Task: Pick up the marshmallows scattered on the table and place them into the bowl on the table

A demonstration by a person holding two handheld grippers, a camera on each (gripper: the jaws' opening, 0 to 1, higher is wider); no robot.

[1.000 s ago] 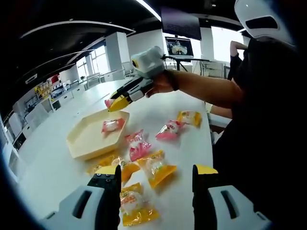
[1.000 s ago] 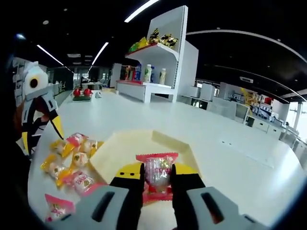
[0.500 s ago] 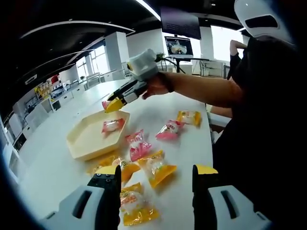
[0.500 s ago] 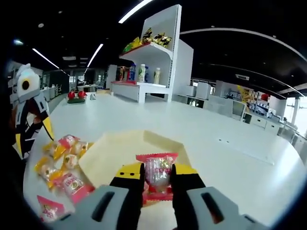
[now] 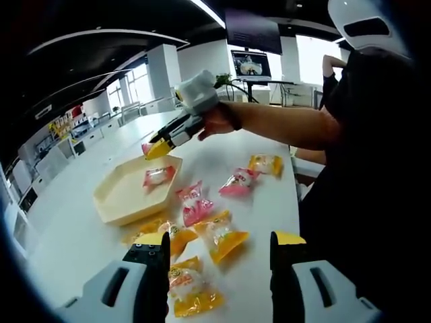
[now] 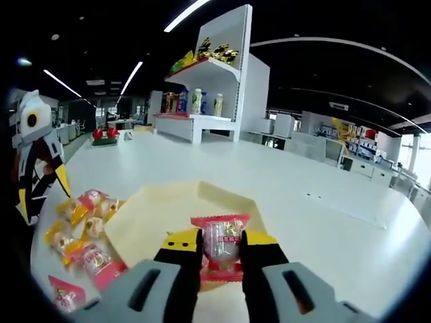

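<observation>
In the right gripper view the right tongs (image 6: 221, 247) pinch a pink-wrapped marshmallow (image 6: 222, 242) above the near edge of the cream hexagonal bowl (image 6: 158, 212) on the white table (image 6: 323, 222). Yellow and pink packets (image 6: 84, 229) lie scattered just left of the bowl. In the left gripper view the left tongs (image 5: 219, 252) stand spread over a yellow packet (image 5: 185, 289); one pink packet (image 5: 158, 176) lies inside the bowl (image 5: 114, 202), others (image 5: 239, 183) right of it

Likely open-plan showroom or office: stocked display shelf (image 6: 209, 81), wall screen (image 5: 250, 65), long white tables (image 6: 323, 202)
</observation>
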